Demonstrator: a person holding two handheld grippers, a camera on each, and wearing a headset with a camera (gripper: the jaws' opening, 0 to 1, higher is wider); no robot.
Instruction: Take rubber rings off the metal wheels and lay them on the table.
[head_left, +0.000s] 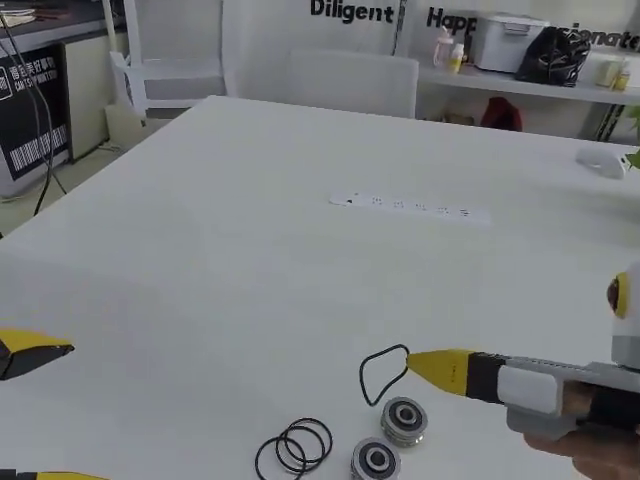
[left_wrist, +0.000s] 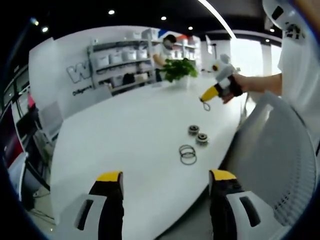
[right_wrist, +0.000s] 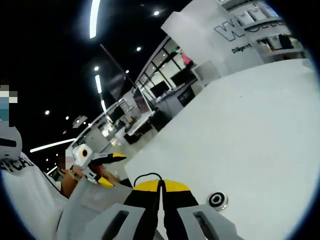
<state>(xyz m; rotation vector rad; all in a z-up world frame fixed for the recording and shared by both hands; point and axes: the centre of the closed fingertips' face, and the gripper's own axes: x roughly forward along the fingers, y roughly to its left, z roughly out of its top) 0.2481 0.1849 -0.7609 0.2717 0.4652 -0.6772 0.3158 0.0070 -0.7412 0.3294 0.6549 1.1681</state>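
Rubber ring (head_left: 362, 378), thin and black, is pinched at one end in the clenched jaws of the right gripper (head_left: 412, 362); in the head view it is pulled out of round into a lopsided loop whose long axis runs aslant from the yellow tip down and to the left, the free end drooping toward the table (head_left: 250, 250) (whether it touches the top cannot be told); in the right gripper view the same ring arches as a small black loop (right_wrist: 148, 175) just above that gripper's closed tips (right_wrist: 161, 184); in the left gripper view it dangles (left_wrist: 205, 106) under the far gripper (left_wrist: 203, 97).

Just beside the hanging loop stand the two metal wheels (head_left: 404, 419), silver with dark centres, lying flat and close together, the nearer one (head_left: 376, 460) at the frame's lower edge; left of them the loose rings (head_left: 295, 447) lie overlapped on the white top.

Well apart to the left, the left gripper (head_left: 80, 415) hangs with its jaws spread wide and nothing between them, as its own view shows (left_wrist: 166, 176); farther up the table lies a white power strip (head_left: 410, 208); beyond the far edge stands a white chair (head_left: 340, 80).
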